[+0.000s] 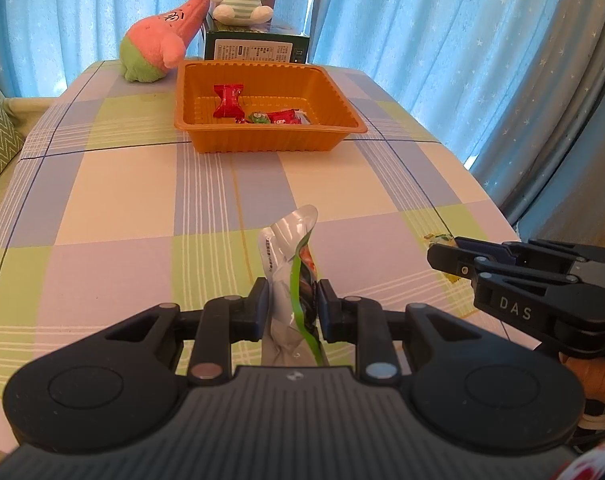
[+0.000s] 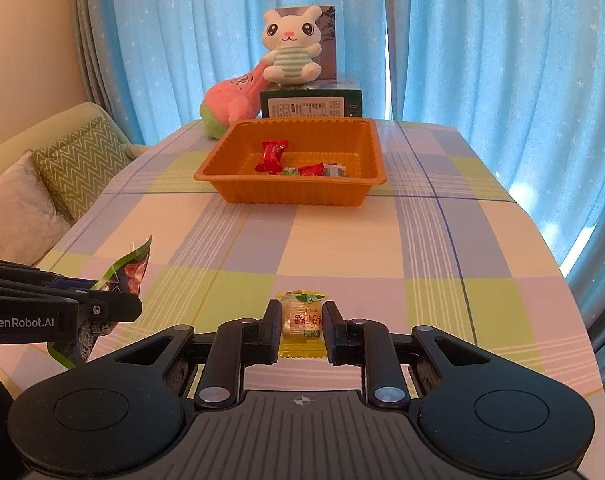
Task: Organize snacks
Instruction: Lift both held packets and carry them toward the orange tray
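Left wrist view. Left gripper clamped on a crinkly green and silver snack bag, bag standing up between the two pads. Could slip out: thin, slippery wrapper, pinched only low down, top part flopping free. Could also tear or get squashed by a hard squeeze. Orange tray far ahead on the checked tablecloth, with a red candy and a few small packets already inside. Long way to carry, so a drop short of the tray looks possible. Right gripper off to the right side, low over the cloth, well apart from the bag. Two plush toys and a dark green box just behind the tray; a push too far might knock them.

Right wrist view. Right gripper set around a small yellow candy packet, pads close on both sides. Hard to tell whether already pinching or only touching. Packet flat on the tablecloth, see-through middle, green leaf print on top. Might slide away or pinch the cloth too. Snack bag showing at the left edge, held up by the left gripper. Orange tray straight ahead, well apart from both grippers.
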`<state>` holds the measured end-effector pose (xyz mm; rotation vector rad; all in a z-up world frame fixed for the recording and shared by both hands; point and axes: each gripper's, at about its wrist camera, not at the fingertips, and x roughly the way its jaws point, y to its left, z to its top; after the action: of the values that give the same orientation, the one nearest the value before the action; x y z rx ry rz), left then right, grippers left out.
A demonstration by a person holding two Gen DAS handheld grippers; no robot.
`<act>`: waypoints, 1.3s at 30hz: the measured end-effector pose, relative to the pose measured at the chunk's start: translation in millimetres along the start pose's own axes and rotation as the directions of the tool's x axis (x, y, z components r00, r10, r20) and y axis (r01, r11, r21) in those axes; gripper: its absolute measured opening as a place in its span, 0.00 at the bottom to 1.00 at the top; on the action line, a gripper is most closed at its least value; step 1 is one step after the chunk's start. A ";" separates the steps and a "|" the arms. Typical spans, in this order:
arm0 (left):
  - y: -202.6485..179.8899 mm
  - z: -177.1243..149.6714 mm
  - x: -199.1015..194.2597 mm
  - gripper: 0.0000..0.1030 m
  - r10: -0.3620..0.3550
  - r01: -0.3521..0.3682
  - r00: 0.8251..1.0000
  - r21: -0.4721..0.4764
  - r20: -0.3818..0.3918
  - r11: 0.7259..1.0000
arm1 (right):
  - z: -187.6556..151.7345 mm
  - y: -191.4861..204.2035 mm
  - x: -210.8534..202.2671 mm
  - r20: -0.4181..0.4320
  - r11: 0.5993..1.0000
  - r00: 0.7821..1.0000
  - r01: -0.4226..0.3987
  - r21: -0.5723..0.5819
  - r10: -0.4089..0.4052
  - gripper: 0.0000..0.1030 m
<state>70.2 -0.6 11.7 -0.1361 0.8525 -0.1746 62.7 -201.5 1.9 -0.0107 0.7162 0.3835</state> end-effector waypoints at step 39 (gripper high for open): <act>34.2 134.6 70.7 0.22 -0.034 0.035 0.998 -0.019 0.055 0.999 | 139.3 -35.1 93.6 0.023 0.999 0.999 -0.034 0.023 0.034 0.21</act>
<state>221.2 24.9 40.9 -0.1736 0.7975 -0.1943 228.0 -183.0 43.1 0.0276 0.6994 0.4073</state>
